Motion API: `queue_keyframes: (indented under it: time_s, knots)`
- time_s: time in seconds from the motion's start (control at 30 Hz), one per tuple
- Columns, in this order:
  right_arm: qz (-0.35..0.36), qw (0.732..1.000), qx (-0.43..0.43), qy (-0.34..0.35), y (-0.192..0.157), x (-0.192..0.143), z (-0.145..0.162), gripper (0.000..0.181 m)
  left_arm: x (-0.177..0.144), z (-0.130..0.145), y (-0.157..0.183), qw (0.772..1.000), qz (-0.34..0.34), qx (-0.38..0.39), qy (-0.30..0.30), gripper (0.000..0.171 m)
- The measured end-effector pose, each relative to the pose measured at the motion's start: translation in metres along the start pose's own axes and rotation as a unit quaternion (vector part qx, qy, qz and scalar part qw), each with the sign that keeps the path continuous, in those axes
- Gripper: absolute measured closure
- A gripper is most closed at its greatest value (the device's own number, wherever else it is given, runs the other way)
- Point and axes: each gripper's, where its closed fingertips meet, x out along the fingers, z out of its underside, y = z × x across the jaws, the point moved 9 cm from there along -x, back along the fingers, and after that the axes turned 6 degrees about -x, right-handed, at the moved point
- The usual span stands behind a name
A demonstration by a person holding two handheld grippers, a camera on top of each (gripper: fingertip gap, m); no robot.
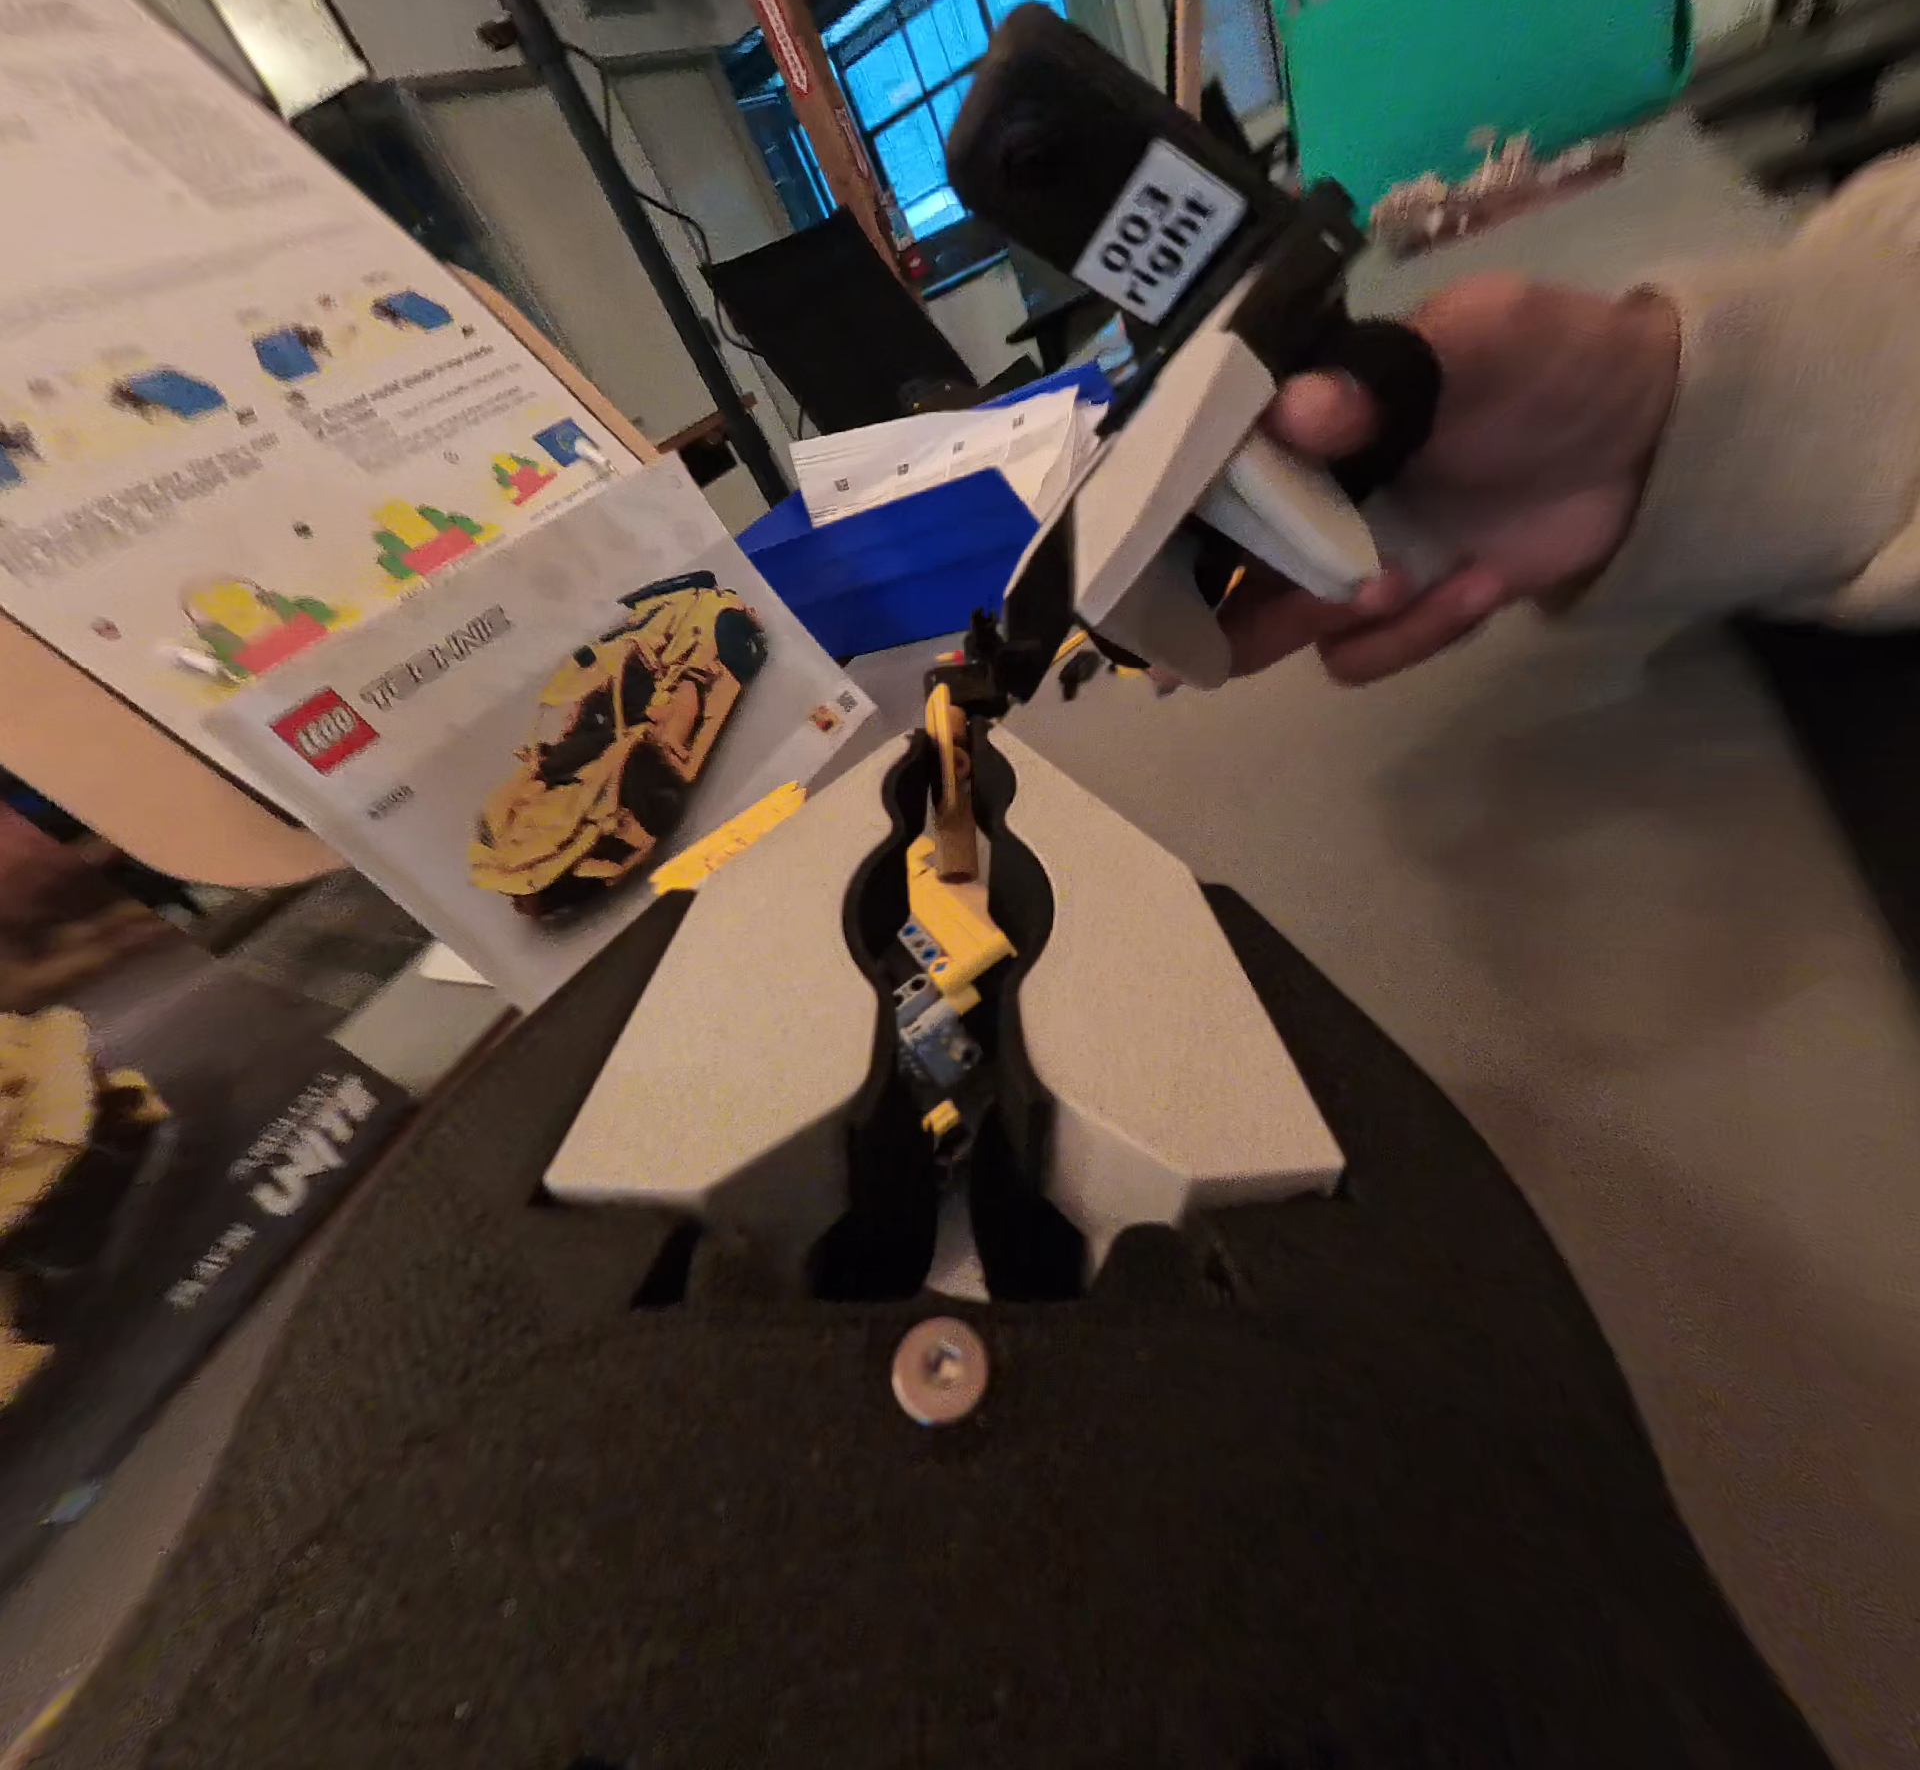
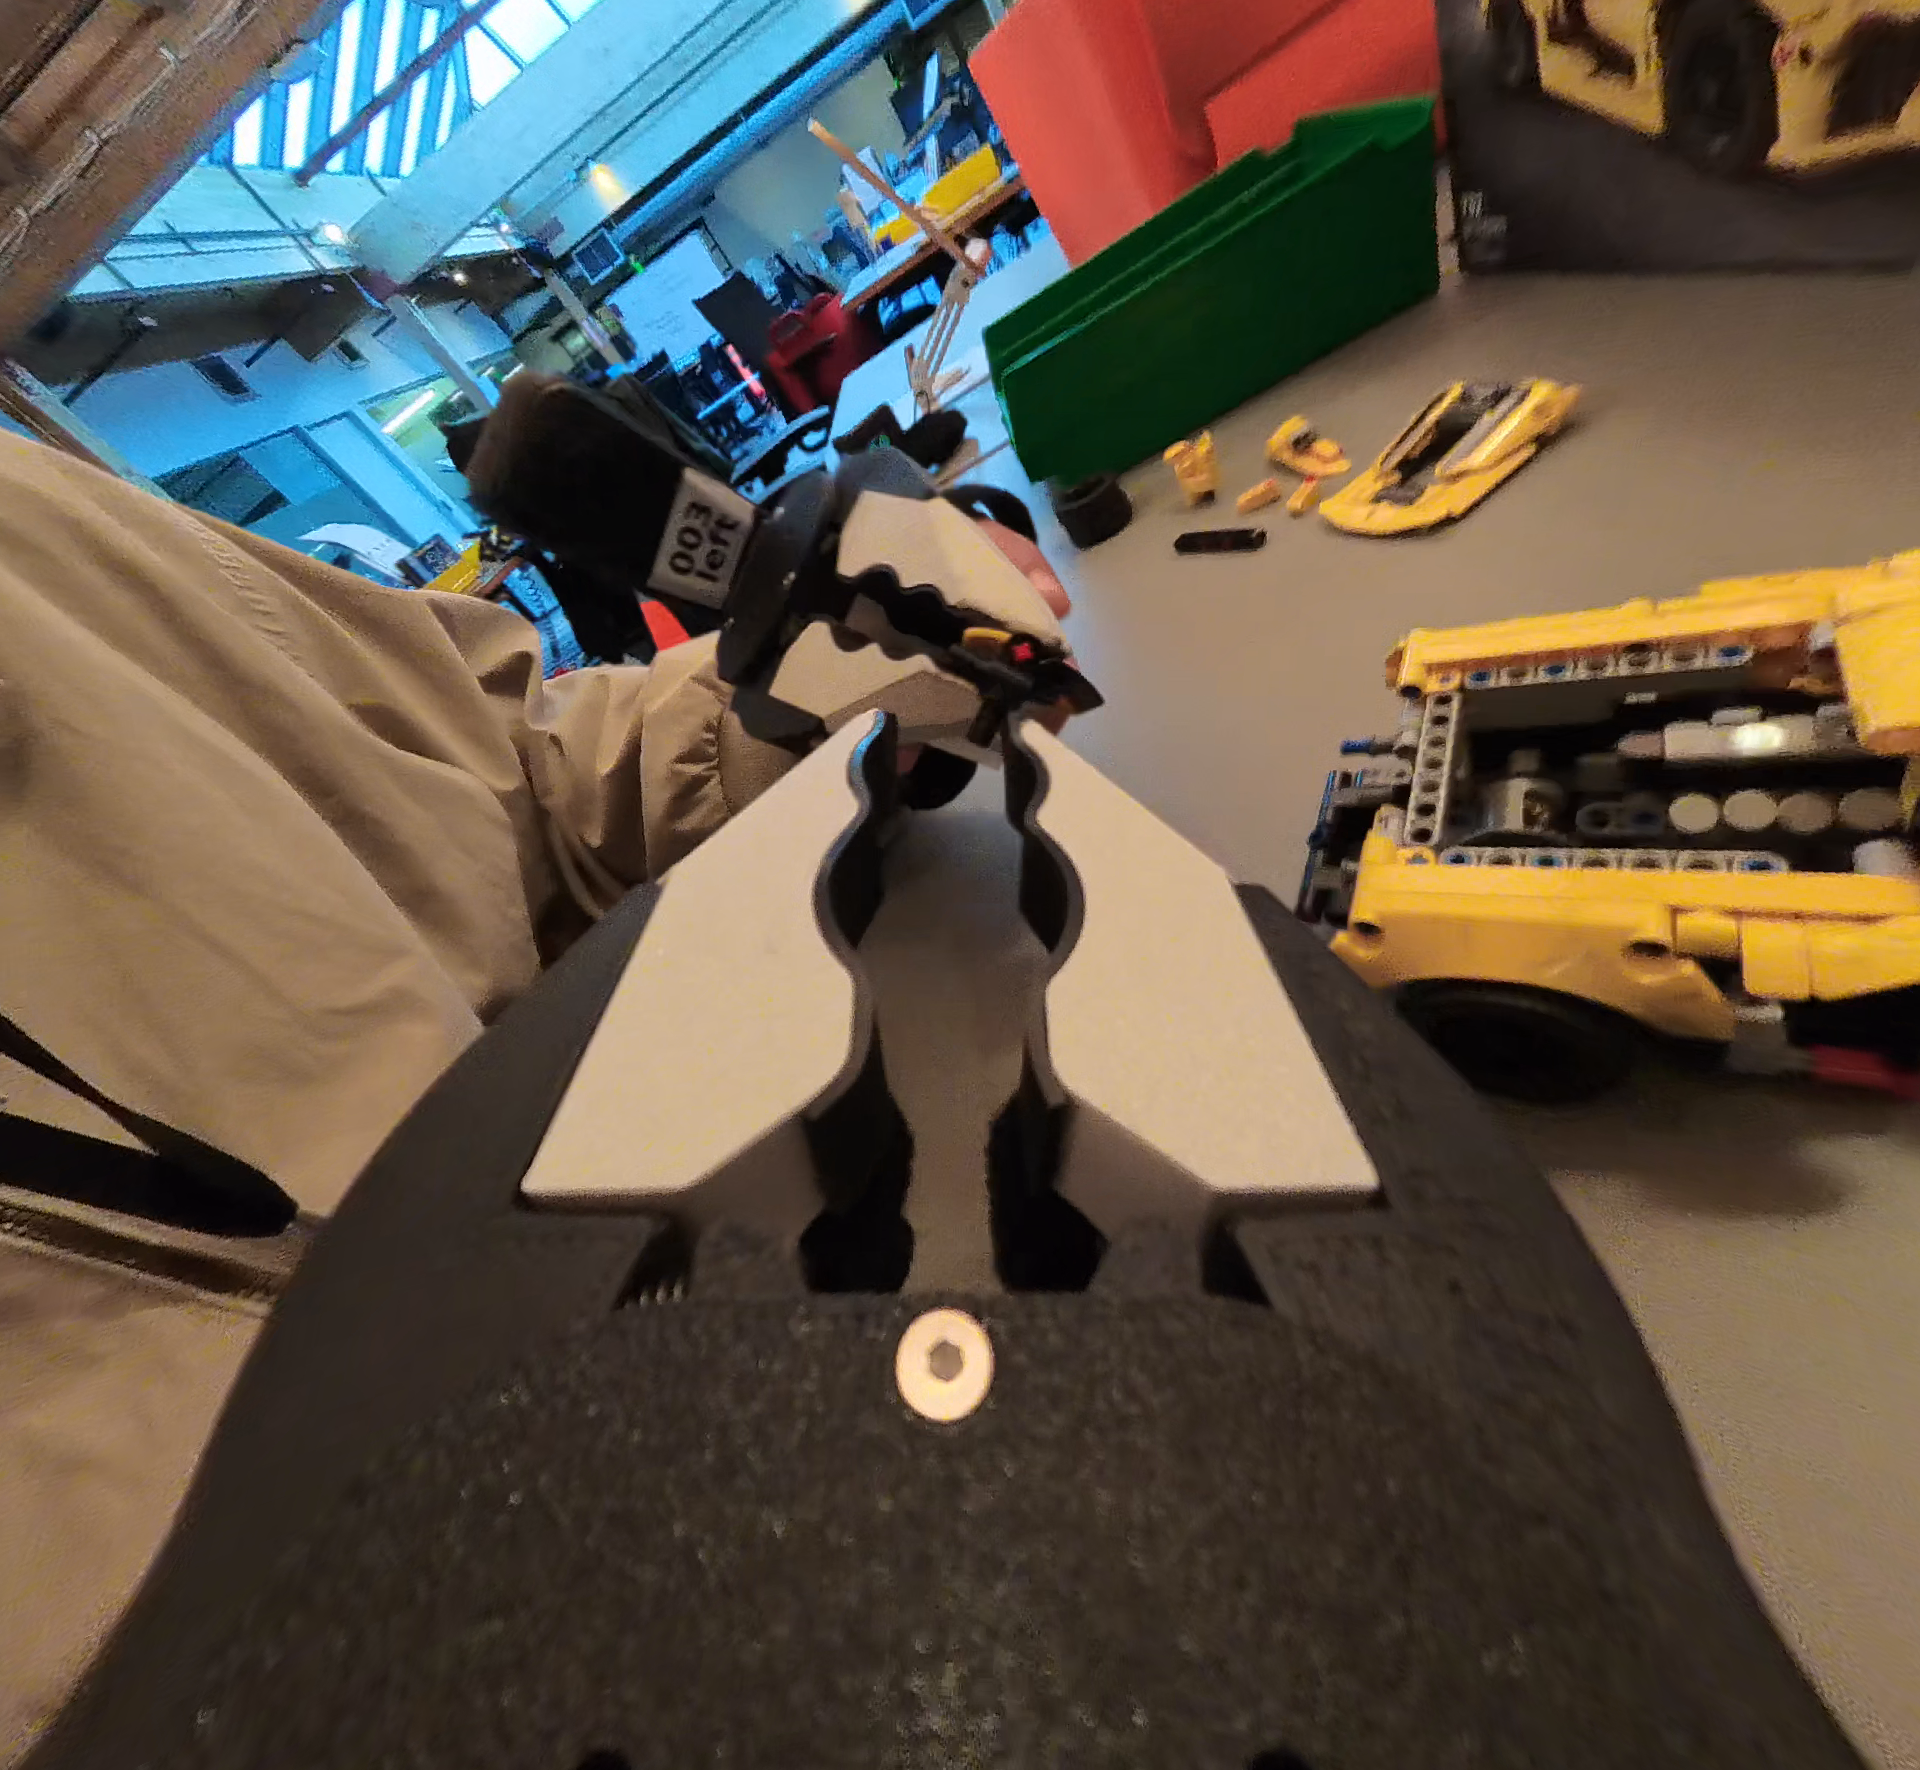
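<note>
My left gripper [image 1: 956,754] is shut on a small brick sub-assembly [image 1: 951,931] of yellow, black and grey parts with a tan pin. It sticks out past the fingertips. My right gripper [image 1: 992,671], held by a hand [image 1: 1507,473], comes in from the upper right with its tips at the assembly's far end. In the right wrist view, my right gripper [image 2: 948,733] is open with nothing between its fingers. The left gripper [image 2: 1029,681] and its held assembly [image 2: 1023,666] are just beyond its tips.
A partly built yellow brick car [image 2: 1621,827] stands on the grey table [image 2: 1247,681] at the right. Behind it lie a yellow body panel [image 2: 1444,463], small yellow parts, a black tyre [image 2: 1091,510], a green bin [image 2: 1216,318] and the set's box [image 2: 1683,58]. A booklet [image 1: 520,733] and blue bin [image 1: 894,557] sit ahead of the left gripper. The tips of both grippers are at nearly the same place. The yellow body panel [image 2: 1444,463] is about 30 centimetres from my left fingertips.
</note>
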Motion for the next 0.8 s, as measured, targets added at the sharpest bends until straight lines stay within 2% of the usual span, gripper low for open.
queue_keyframes:
  time_s: [0.17, 0.3, 0.4, 0.5, 0.63, 0.8]
  knots:
    - [-0.005, 1.000, 0.022, -0.012, 0.004, -0.001, 0.004, 0.177, 0.000, 0.000, 0.007, 0.996, -0.012, 0.085, -0.001, 0.165]
    - [0.000, 1.000, 0.018, -0.023, 0.004, 0.000, 0.006, 0.178, -0.002, 0.001, 0.009, 0.989, -0.022, 0.147, -0.006, 0.166]
    - [0.000, 0.998, 0.039, -0.055, 0.008, 0.001, 0.013, 0.179, -0.001, 0.002, 0.014, 0.984, -0.027, 0.173, -0.039, 0.166]
    - [-0.019, 0.996, 0.081, -0.026, 0.011, -0.002, 0.012, 0.180, 0.002, -0.002, 0.015, 0.989, -0.049, 0.135, -0.040, 0.166]
    - [-0.006, 0.995, 0.087, -0.049, 0.013, -0.003, 0.015, 0.179, 0.007, 0.002, 0.014, 0.995, -0.047, 0.075, -0.052, 0.165]
    - [0.011, 0.993, 0.097, -0.069, 0.016, -0.004, 0.019, 0.179, 0.013, 0.007, 0.019, 0.992, -0.070, 0.077, -0.076, 0.164]
